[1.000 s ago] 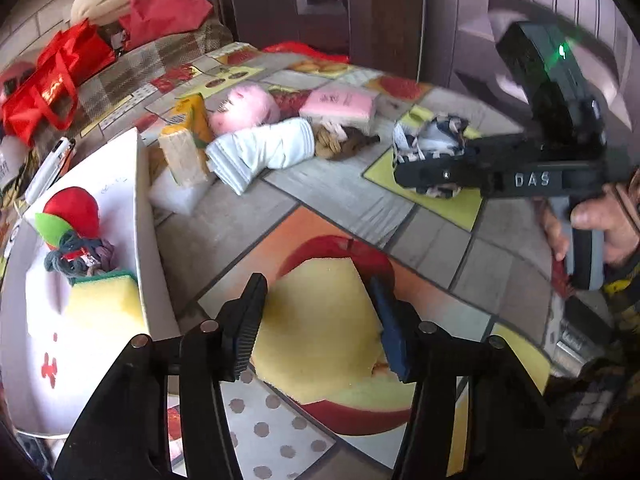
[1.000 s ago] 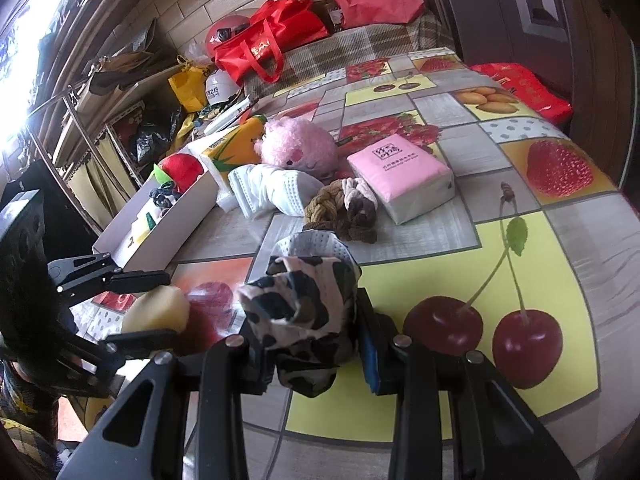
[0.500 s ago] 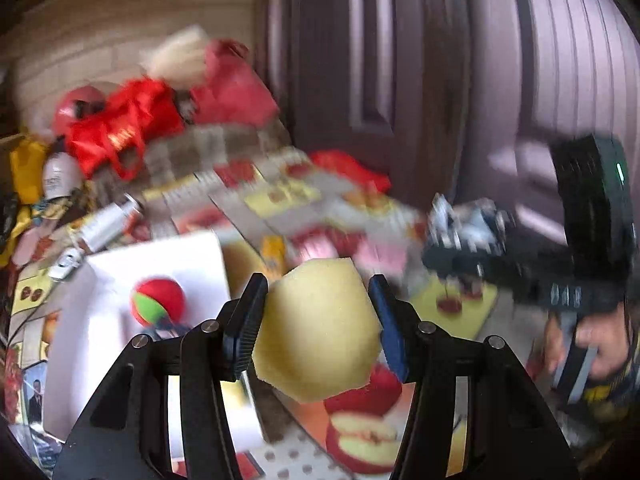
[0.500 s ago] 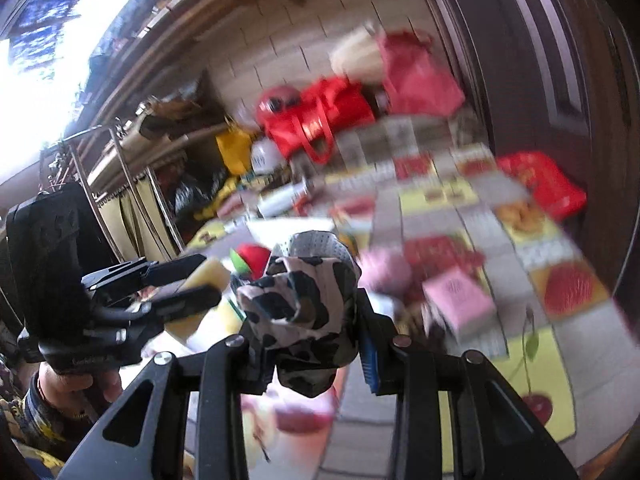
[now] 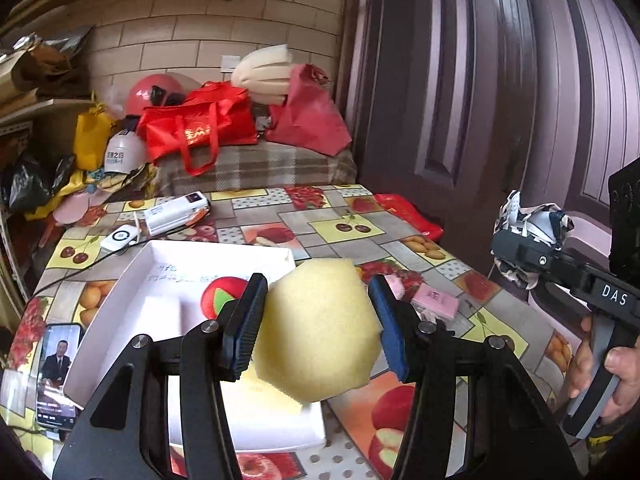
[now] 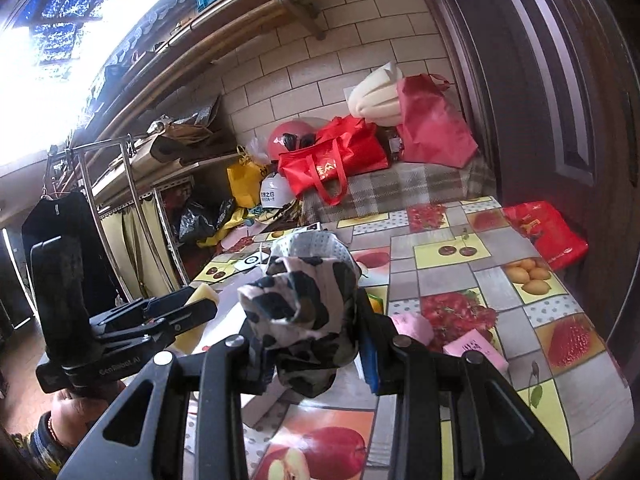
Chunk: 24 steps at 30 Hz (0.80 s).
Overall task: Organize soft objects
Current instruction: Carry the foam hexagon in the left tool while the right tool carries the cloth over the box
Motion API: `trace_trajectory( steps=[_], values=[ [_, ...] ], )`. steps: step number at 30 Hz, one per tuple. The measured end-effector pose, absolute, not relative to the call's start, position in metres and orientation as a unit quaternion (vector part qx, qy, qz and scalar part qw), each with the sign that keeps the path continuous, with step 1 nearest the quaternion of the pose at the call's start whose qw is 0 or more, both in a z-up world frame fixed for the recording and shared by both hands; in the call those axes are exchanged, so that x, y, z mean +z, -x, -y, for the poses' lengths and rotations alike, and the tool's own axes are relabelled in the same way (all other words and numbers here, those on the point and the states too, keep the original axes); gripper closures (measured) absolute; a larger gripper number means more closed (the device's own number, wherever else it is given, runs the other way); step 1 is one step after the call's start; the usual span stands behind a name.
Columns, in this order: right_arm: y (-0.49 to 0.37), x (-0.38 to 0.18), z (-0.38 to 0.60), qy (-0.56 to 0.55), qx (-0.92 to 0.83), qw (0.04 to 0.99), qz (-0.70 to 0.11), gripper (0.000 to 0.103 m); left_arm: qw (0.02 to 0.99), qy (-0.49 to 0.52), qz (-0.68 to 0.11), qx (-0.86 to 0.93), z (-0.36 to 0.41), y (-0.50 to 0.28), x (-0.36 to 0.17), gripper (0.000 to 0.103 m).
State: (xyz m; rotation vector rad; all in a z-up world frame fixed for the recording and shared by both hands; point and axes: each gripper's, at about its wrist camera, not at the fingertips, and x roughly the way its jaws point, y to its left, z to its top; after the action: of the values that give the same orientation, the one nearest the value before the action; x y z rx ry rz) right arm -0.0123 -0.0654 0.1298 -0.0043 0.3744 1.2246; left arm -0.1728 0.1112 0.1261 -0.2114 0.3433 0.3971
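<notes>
Roughly midway, judging from the layout. The fruit-print vinyl tablecloth (image 5: 332, 240) carries the open white cardboard box (image 5: 120, 300), which looks like the sorting target. Only 1 item shows clearly inside it: the red-and-green soft ball (image 5: 218, 294); the rest of the box floor is hidden behind the left tool, so a full count is not possible.

2 items are in transit, both held up off the table. The left gripper (image 5: 316, 322) is clamped on the pale yellow foam sponge chunk (image 5: 320, 328), pads pressing both sides, and it hangs above the near right part of the box. The right gripper (image 6: 310, 340) is squeezed nearly together on the black-and-white cow-print fabric bundle (image 6: 304, 304), over the table and off to the right of the box. In the left wrist view that bundle sits well apart from the sponge.

Left to sort, still on the cloth: the pink rectangular tissue pack (image 6: 476, 350) and the pink plush toy (image 6: 412, 326) just beside it. More may lie hidden behind the tools.

Not task items, likely: the smartphone with a lit screen (image 5: 58, 372) next to the box, and the white power bank (image 5: 176, 214) at the far edge.

Next call: drop the sponge, then the bundle, into the box.
</notes>
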Motion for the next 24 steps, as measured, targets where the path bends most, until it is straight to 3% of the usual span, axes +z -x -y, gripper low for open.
trace_trajectory(
  steps=[24],
  values=[
    [0.027,0.137,0.026,0.02,0.591,0.786,-0.181,0.068,0.949,0.14,-0.163,0.231,-0.147,0.197,0.11,0.05]
  ],
)
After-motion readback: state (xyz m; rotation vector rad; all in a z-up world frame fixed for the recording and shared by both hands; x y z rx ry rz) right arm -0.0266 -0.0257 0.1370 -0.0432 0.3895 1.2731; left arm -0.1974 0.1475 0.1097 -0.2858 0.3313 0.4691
